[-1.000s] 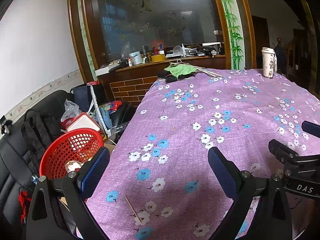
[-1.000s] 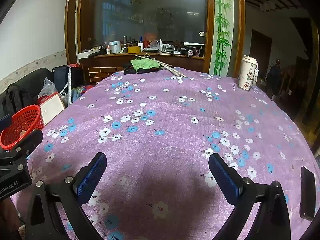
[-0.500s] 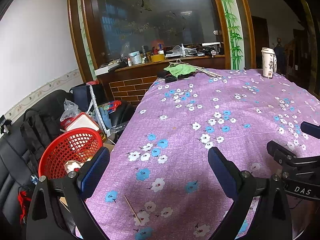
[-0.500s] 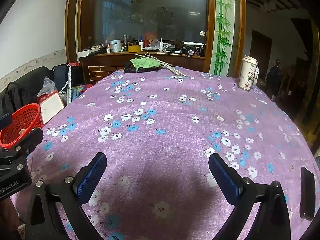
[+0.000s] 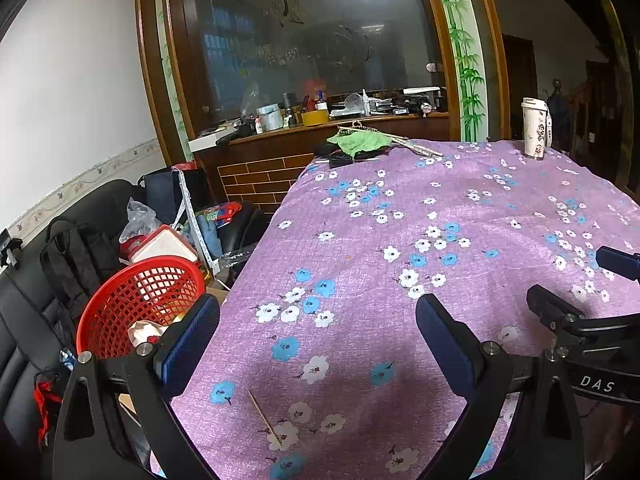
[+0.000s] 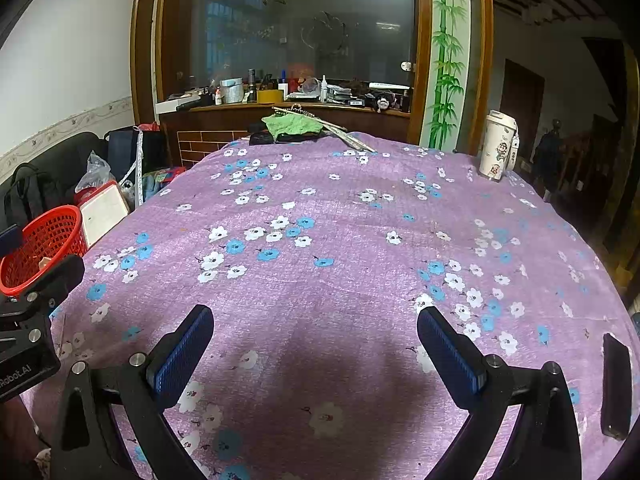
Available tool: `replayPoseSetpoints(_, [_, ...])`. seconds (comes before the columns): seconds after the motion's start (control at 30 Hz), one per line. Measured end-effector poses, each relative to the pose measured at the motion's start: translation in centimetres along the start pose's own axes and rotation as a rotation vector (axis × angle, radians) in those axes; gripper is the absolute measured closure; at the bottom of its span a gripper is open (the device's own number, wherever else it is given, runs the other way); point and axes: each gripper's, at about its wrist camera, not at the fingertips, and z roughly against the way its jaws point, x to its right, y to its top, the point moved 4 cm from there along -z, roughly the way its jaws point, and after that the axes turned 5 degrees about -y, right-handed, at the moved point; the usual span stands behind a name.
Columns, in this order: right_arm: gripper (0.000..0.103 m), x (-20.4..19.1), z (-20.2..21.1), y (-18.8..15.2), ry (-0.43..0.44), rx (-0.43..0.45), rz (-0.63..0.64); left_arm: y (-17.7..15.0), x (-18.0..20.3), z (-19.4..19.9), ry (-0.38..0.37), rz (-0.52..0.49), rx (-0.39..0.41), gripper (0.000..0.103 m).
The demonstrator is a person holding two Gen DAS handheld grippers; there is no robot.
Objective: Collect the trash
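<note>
A red mesh basket (image 5: 136,300) with crumpled trash inside stands off the table's left edge; it also shows in the right wrist view (image 6: 40,248). A thin wooden toothpick (image 5: 266,420) lies on the purple floral tablecloth (image 5: 440,208) near the front edge, just below my left gripper (image 5: 316,340). My left gripper is open and empty above the cloth. My right gripper (image 6: 316,344) is open and empty over bare cloth (image 6: 340,208). Each gripper's body shows at the edge of the other's view.
A white cartoon tumbler (image 5: 535,128) stands at the far right of the table (image 6: 498,146). A green cloth (image 5: 360,142) and sticks lie at the far edge. A dark phone (image 6: 616,384) lies at the right front. Bags and clutter fill the black sofa (image 5: 80,232) on the left.
None of the objects moved. Both grippers stay open, with only a slight drift of the left view.
</note>
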Motion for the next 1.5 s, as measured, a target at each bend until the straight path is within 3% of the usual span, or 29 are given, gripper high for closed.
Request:
replayPoseSetpoints(1.1, [0.000, -0.1, -0.8, -0.4, -0.003, -0.025, -0.002, -0.5, -0.3, -0.8, -0.012, 0.008, -0.035, 0.005])
replayPoseSetpoints(1.23, [0.000, 0.6, -2.0, -0.5, 0.032, -0.082, -0.032, -0.5, 0.8, -1.8, -0.046, -0.016, -0.075, 0.005])
replayPoseSetpoints(1.5, [0.000, 2.8, -4.7, -0.2, 0.014, -0.198, -0.091, 0.4, 3.6, -5.6, -0.179, -0.029, -0.223, 0.005])
